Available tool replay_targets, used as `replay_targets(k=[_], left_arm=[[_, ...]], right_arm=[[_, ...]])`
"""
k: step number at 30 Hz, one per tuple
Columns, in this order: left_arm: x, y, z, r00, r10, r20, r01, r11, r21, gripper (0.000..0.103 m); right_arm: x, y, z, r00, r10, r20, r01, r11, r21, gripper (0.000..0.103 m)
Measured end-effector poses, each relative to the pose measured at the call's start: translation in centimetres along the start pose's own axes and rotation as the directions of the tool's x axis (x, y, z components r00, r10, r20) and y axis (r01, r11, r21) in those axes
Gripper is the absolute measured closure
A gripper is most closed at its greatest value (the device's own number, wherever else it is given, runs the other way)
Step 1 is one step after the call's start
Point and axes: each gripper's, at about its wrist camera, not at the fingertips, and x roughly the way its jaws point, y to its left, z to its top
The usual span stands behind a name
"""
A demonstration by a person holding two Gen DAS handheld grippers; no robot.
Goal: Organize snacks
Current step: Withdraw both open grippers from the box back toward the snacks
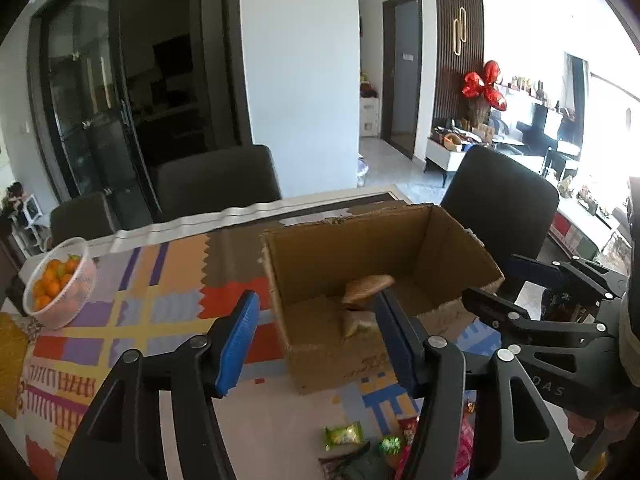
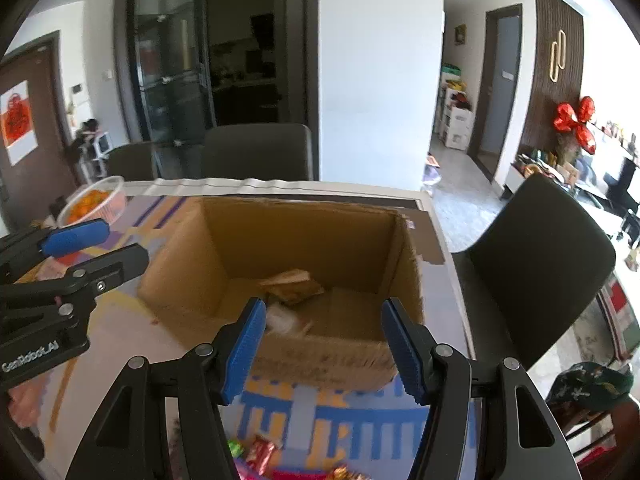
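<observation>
Here we are holding both grippers spread and empty, the left gripper (image 1: pixel 316 344) and right gripper (image 2: pixel 324 350) hovering at the near rim of one cardboard box (image 2: pixel 304 236) on the bench (image 2: pixel 448 280). We are counting two or three brownish snack packets (image 1: pixel 366 288) inside it, blur hiding the exact number. Near us, at least four loose wrapped snacks (image 1: pixel 344 434) are lying. We are judging them light, crinkly and slippery, best pinched across the flat middle

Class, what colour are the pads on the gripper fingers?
Blue, ribbed pads on black fingers; clearest in the right wrist view.
</observation>
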Motion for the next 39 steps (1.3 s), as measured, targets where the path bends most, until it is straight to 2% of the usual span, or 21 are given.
replay_targets(k=[10,17,26,39], left_arm=[[-6.7,0.8,-4.1,0.998,0.028,0.065,-0.027,1.0,-0.006,0.04],[-9.6,0.5,-7.6,0.994,0.051,0.093,-0.052,0.999,0.011,0.038],[-10.2,0.9,-12.0,0.995,0.074,0.063,-0.074,0.997,-0.006,0.037],[-7.9,1.3,-16.9,0.998,0.05,-0.037,-0.051,0.999,-0.019,0.037]], right_arm=[[-5.5,2.8,-3.3,0.996,0.054,0.071,-0.055,0.998,0.01,0.042],[-7.6,4.1,-6.5,0.991,0.101,0.09,-0.105,0.994,0.043,0.042],[-8.3,4.8,-10.5,0.993,0.1,0.064,-0.106,0.989,0.106,0.042],[-6.4,5.8,-14.6,0.994,0.111,-0.017,-0.108,0.987,0.121,0.042]])
